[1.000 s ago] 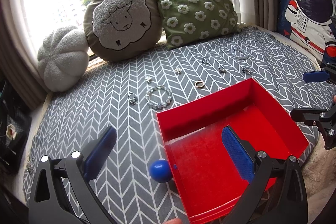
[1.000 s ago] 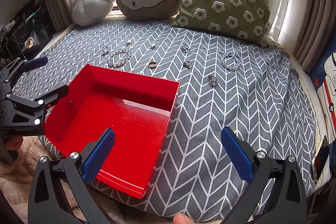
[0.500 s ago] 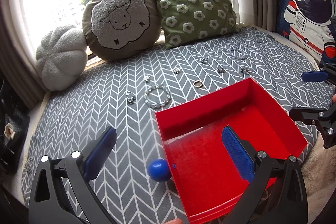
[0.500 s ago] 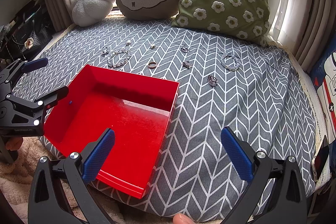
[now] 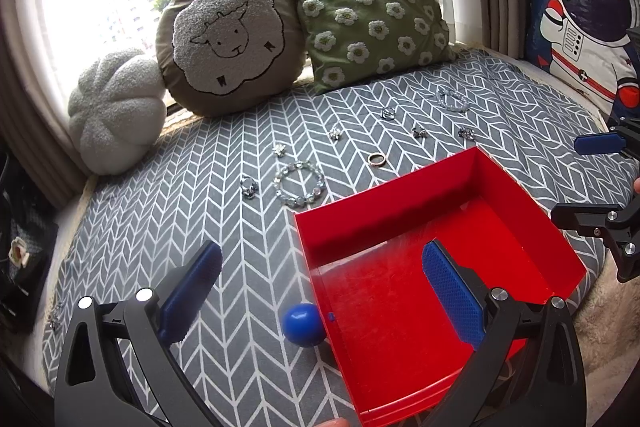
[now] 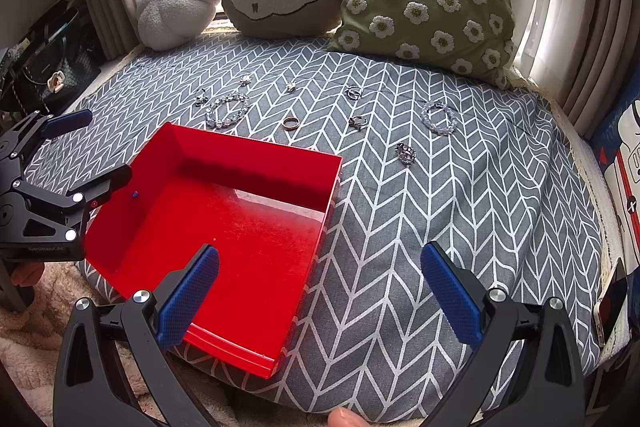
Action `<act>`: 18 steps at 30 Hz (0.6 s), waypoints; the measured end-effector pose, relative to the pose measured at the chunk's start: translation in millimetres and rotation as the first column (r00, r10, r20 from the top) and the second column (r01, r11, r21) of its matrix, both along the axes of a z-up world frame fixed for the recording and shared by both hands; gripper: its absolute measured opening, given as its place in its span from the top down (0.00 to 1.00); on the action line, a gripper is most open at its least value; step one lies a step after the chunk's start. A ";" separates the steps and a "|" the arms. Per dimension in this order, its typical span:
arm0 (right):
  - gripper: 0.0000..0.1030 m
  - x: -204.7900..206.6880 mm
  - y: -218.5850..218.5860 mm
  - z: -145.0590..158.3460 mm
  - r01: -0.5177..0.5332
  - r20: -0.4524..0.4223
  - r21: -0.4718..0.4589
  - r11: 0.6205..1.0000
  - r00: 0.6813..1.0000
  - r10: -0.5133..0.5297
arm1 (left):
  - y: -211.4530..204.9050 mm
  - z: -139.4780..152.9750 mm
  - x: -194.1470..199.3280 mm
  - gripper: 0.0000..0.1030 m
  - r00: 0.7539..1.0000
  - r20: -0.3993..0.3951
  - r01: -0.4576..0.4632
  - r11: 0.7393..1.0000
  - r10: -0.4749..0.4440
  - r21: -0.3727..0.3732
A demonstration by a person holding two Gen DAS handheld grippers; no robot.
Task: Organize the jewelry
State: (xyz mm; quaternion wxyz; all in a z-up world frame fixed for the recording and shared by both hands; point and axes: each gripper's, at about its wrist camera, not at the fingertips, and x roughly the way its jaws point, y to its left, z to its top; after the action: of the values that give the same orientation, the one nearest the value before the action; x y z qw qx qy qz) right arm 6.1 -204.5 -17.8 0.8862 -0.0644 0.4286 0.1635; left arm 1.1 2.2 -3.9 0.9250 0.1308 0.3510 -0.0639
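An empty red tray (image 5: 404,187) (image 6: 256,155) with a blue knob (image 5: 302,323) lies on a grey chevron cushion (image 6: 460,227). Beyond it lie a beaded bracelet (image 5: 299,183) (image 6: 227,110), a gold ring (image 5: 377,159) (image 6: 291,123), a second bracelet (image 5: 452,100) (image 6: 439,117) and several small silver rings and earrings. My left gripper (image 5: 320,287) is open over the tray's left wall. My right gripper (image 6: 320,287) is open over the tray's right front corner. Both are empty.
A white pumpkin pillow (image 5: 116,111), a sheep pillow (image 5: 228,39) and a green flowered pillow (image 5: 360,19) line the window at the back. An astronaut cushion (image 5: 584,7) stands at the right. A phone (image 6: 610,299) lies at the cushion's right edge.
The left wrist view has shifted slightly; the pillows and the jewelry sit a little lower and further left. The right gripper has barely moved. Both stay open.
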 end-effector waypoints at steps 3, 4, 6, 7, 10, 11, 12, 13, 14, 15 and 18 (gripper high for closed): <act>0.04 0.2 0.1 -0.1 -0.001 0.000 0.000 1.000 1.000 0.001 | -0.4 -0.1 -0.1 0.07 1.000 0.000 -0.001 1.000 0.001 0.000; 0.04 0.3 0.1 0.0 -0.001 0.000 -0.001 1.000 1.000 0.001 | -0.6 -0.1 -0.1 0.07 1.000 0.000 -0.001 1.000 0.001 0.000; 0.04 0.3 0.1 0.0 -0.001 0.000 0.000 1.000 1.000 0.001 | -0.6 0.1 -0.2 0.07 1.000 0.000 -0.002 1.000 0.002 0.000; 0.04 0.3 0.2 -0.1 0.000 0.000 0.000 1.000 1.000 0.000 | -0.6 -0.2 -0.2 0.07 1.000 0.000 -0.001 1.000 0.001 0.000; 0.04 0.2 0.3 -0.3 0.000 0.000 0.000 1.000 1.000 0.000 | -0.5 -0.3 -0.4 0.07 1.000 0.001 -0.001 1.000 0.001 0.001; 0.04 0.2 0.4 -0.3 0.000 0.000 0.000 1.000 1.000 0.000 | -0.5 -0.1 -0.3 0.07 1.000 0.001 0.000 1.000 0.000 0.000; 0.04 0.2 0.5 -0.4 0.000 0.000 0.000 1.000 1.000 0.000 | -0.6 0.1 -0.2 0.07 1.000 0.002 0.001 1.000 -0.001 0.000; 0.04 0.1 0.5 -0.4 0.000 0.000 0.000 1.000 1.000 0.000 | -0.9 0.3 -0.4 0.07 1.000 0.003 0.002 1.000 -0.002 0.000; 0.04 0.1 0.5 -0.4 0.000 0.000 0.000 1.000 1.000 0.000 | -1.2 0.3 -0.3 0.07 1.000 0.002 0.003 1.000 -0.003 0.000; 0.04 0.1 0.6 -0.5 0.000 0.000 0.000 1.000 1.000 0.000 | -1.5 0.1 -0.3 0.07 1.000 0.002 0.003 1.000 -0.003 0.001; 0.04 -0.1 0.8 -0.5 -0.001 0.000 0.000 1.000 1.000 0.001 | -1.5 0.1 -0.5 0.07 1.000 0.003 0.003 1.000 -0.003 -0.001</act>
State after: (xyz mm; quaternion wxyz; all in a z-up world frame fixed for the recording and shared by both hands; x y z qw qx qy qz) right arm 6.0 -203.7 -18.4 0.8862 -0.0646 0.4285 0.1637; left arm 0.6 0.7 -3.8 0.9254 0.1312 0.3494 -0.0654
